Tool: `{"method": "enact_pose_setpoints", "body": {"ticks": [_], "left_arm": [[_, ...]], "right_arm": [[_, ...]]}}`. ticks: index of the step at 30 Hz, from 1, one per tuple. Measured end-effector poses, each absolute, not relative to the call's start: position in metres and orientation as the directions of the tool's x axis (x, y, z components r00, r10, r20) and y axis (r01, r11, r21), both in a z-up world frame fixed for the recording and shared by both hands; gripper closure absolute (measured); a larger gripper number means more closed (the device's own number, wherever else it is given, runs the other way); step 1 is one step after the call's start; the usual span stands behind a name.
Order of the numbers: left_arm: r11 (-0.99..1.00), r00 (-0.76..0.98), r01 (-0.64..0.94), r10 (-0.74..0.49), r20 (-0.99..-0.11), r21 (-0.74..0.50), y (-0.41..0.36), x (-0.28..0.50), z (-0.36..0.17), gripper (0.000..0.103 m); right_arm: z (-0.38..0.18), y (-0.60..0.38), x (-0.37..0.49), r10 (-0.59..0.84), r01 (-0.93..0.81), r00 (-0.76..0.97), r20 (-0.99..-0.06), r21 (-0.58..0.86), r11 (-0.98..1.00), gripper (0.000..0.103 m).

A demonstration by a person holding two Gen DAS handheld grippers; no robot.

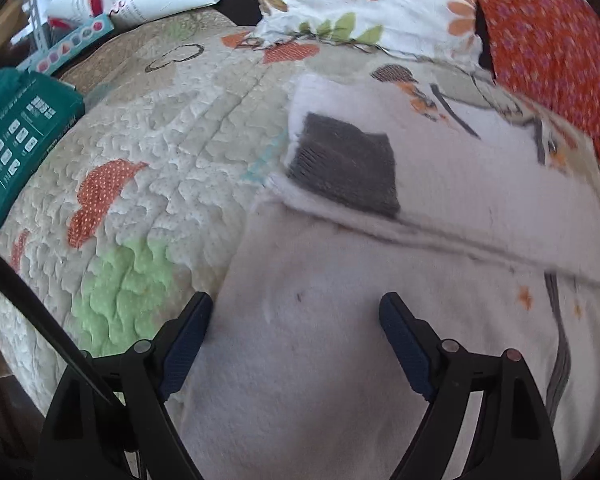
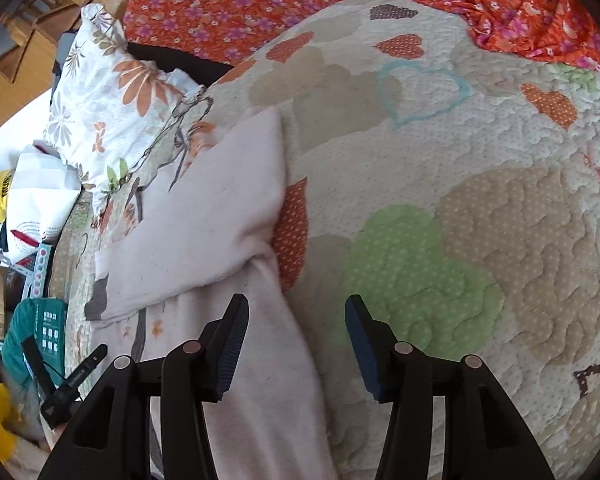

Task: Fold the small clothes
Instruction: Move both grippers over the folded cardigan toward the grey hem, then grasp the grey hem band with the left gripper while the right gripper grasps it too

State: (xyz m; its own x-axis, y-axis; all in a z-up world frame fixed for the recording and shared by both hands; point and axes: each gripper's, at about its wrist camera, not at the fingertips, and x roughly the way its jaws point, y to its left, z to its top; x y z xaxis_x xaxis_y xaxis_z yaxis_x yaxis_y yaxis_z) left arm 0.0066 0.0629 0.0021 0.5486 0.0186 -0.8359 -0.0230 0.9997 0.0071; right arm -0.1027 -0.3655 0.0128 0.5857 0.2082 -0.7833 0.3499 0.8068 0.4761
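- While both tongs stand released, the left tongs [image 1: 296,312] hang directly over the garment [image 1: 320,360]; the right tongs [image 2: 296,316] straddle its edge.
- One white garment lies on the quilt [image 2: 460,160], long axis running away from the tongs, one flap [image 2: 204,224] folded over.
- One grey patch [image 1: 344,168]; one pillow [image 2: 112,92].

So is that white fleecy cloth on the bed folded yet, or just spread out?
Partly folded. One flap of the white cloth lies doubled over the rest, its turned edge running across the left view; the lower part is still flat on the quilt.
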Motion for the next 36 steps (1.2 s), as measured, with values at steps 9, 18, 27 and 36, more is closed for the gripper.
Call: {"method": "enact_pose_setpoints", "body": {"ticks": [9, 18, 27, 36], "left_arm": [[1.000, 0.585, -0.030, 0.021, -0.811, 0.004, 0.056, -0.033, -0.005, 0.005], [0.998, 0.540, -0.033, -0.025, -0.841, -0.051, 0.062, -0.060, -0.004, 0.004], [0.969, 0.629, -0.151, -0.058, -0.775, -0.195, 0.132, -0.060, 0.046, 0.019], [0.893, 0.524, -0.187, -0.261, -0.811, -0.409, 0.158, -0.049, 0.007, 0.019]], "right_arm": [[0.009, -0.355, -0.102, 0.245, 0.328, 0.566, -0.787, 0.488, 0.809, 0.043], [0.006, -0.335, -0.100, 0.243, 0.283, 0.541, -0.806, 0.446, 0.849, 0.039], [0.001, -0.340, -0.105, 0.267, 0.291, 0.548, -0.793, 0.480, 0.828, 0.038], [-0.001, -0.336, -0.109, 0.287, 0.279, 0.561, -0.776, 0.504, 0.818, 0.037]]}}
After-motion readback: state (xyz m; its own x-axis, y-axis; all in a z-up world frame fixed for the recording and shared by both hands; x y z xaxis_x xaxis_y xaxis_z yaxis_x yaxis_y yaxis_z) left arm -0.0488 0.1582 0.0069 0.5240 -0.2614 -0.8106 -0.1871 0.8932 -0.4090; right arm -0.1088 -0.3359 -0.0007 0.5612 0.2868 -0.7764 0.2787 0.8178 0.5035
